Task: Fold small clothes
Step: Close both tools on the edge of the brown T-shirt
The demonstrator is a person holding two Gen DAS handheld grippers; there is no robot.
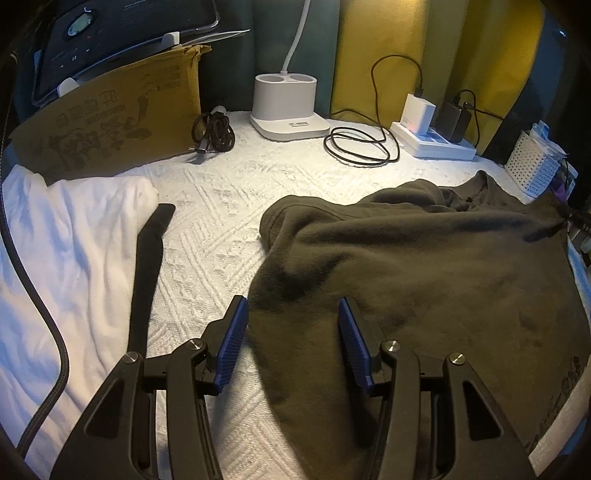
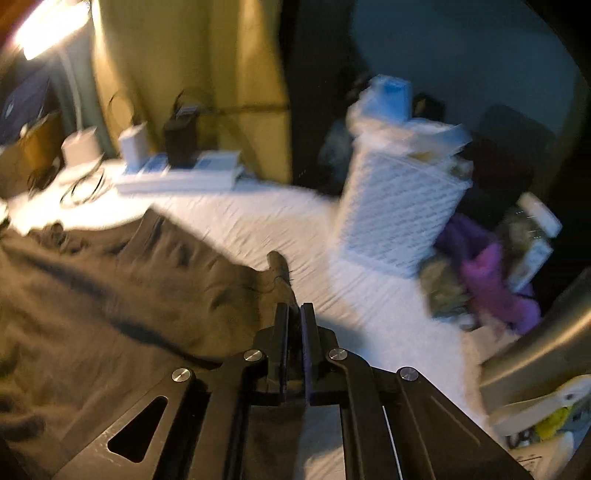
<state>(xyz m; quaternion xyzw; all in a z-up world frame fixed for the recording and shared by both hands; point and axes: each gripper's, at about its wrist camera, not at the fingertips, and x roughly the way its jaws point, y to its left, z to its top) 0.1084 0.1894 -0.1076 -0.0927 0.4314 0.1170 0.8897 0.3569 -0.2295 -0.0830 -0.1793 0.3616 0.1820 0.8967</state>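
Corner of the dark olive fleece garment (image 2: 155,295) sits clamped in my right gripper (image 2: 294,314); my left gripper (image 1: 290,314), jaws apart lower centre, should pinch the near edge for an even fold.

The left wrist view is sharp and dim, warm light falling beyond the tool, corners dark and bent. The right wrist view is smeared by motion blur, with glare (image 2: 48,29) upper left.
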